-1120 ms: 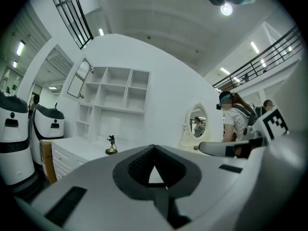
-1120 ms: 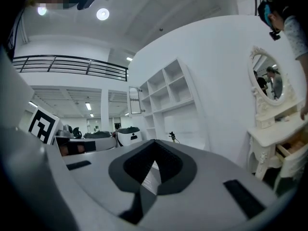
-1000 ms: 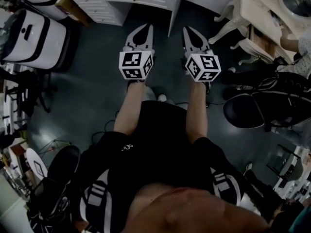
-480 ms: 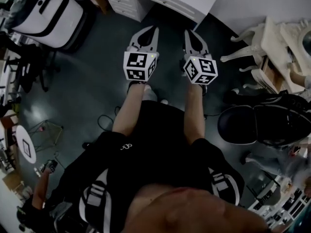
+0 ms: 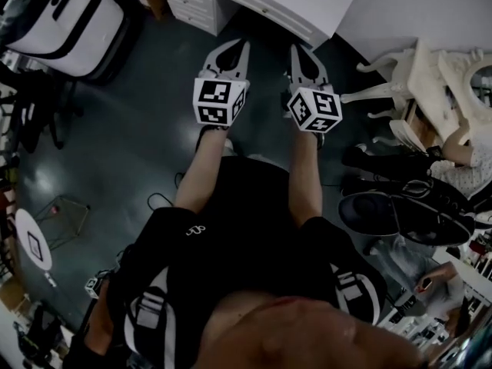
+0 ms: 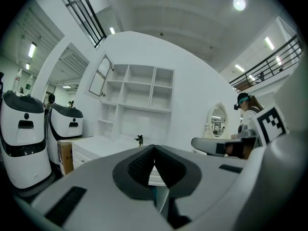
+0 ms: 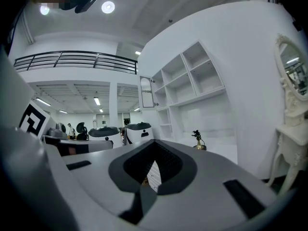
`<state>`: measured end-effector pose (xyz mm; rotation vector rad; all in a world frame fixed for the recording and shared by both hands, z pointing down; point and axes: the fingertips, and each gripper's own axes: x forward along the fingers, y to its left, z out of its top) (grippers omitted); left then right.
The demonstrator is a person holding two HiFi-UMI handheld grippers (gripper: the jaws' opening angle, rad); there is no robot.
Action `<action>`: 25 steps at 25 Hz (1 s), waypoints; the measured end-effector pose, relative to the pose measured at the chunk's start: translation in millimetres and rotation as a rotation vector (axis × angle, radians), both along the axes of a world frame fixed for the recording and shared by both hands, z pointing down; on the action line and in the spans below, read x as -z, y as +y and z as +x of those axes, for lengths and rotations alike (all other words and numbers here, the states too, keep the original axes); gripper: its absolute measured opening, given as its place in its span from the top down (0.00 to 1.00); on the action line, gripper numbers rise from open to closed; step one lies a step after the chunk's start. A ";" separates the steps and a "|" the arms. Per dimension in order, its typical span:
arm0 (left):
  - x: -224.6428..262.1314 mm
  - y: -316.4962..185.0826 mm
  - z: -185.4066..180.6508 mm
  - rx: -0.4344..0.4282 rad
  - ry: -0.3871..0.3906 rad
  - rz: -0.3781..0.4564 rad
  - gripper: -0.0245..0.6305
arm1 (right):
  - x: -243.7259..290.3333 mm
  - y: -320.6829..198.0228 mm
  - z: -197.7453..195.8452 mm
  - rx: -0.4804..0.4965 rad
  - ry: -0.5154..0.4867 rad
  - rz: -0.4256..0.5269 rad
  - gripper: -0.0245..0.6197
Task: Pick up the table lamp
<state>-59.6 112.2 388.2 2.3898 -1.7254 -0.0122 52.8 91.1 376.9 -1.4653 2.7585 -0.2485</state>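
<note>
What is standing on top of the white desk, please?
A small table lamp stands on the white desk. The right gripper covers the desk's near part, so that area cannot be seen.

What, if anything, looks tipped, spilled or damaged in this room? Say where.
Nothing stands out. The table lamp stands upright on the white desk. The left claw and the right claw are shut and empty.

Dim murky head view, bright ceiling lights point(image 7: 108, 6), fisheye-warped edges
</note>
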 end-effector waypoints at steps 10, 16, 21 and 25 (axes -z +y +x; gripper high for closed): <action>8.1 -24.6 -30.1 -0.002 0.029 0.033 0.95 | 11.1 -21.8 -18.8 -0.019 0.015 0.041 0.94; -11.6 -44.5 -26.4 -0.021 0.037 -0.014 0.95 | -5.4 -40.5 -11.7 -0.051 0.029 0.013 0.94; -23.6 -71.2 -22.6 -0.036 0.021 -0.046 0.95 | -15.0 -72.9 -4.5 -0.074 0.002 -0.011 0.94; -24.7 -100.9 -28.9 -0.034 0.029 -0.058 0.95 | -24.4 -100.7 -12.0 -0.063 -0.003 -0.029 0.94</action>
